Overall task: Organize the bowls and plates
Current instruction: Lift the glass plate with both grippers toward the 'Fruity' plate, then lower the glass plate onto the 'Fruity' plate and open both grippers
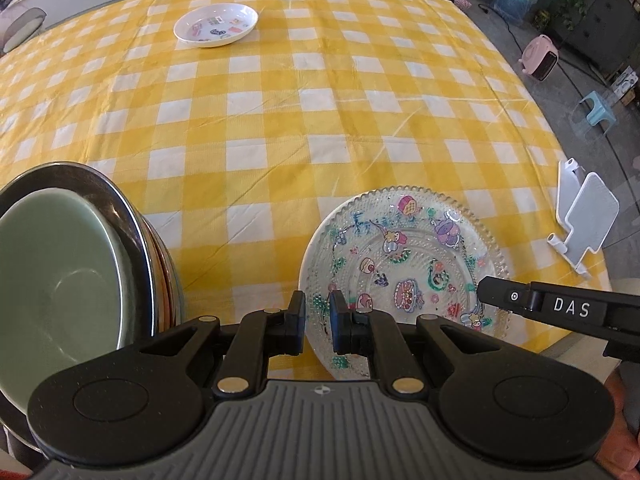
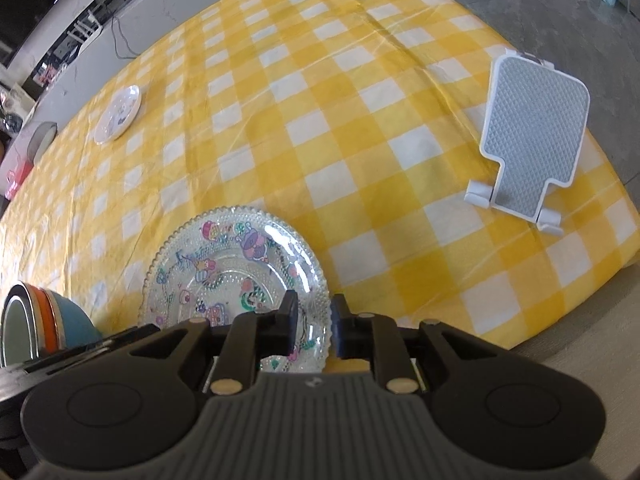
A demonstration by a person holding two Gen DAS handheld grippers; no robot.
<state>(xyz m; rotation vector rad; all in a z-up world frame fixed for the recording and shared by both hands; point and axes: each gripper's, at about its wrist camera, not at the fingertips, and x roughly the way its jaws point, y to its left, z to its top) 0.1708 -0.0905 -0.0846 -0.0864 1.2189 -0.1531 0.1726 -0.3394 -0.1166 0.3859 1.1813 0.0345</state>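
A clear glass plate (image 1: pixel 404 272) with cartoon stickers lies on the yellow checked tablecloth near the front edge; it also shows in the right wrist view (image 2: pixel 224 272). My left gripper (image 1: pixel 317 322) straddles the plate's left rim, jaws slightly apart. My right gripper (image 2: pixel 313 326) straddles the plate's right rim, jaws slightly apart; its finger (image 1: pixel 504 296) shows at the plate's right edge. A stack of bowls (image 1: pixel 60 276), green one on top, stands at the left and also shows in the right wrist view (image 2: pixel 44 328). A white plate (image 1: pixel 216 24) lies far back; it also shows in the right wrist view (image 2: pixel 118 118).
A white and grey phone stand (image 2: pixel 532 144) stands near the table's right edge, also in the left wrist view (image 1: pixel 584 216). The tablecloth (image 1: pixel 280 120) covers the table. On the floor beyond are a pink heater (image 1: pixel 540 58) and a blue stool (image 1: pixel 600 108).
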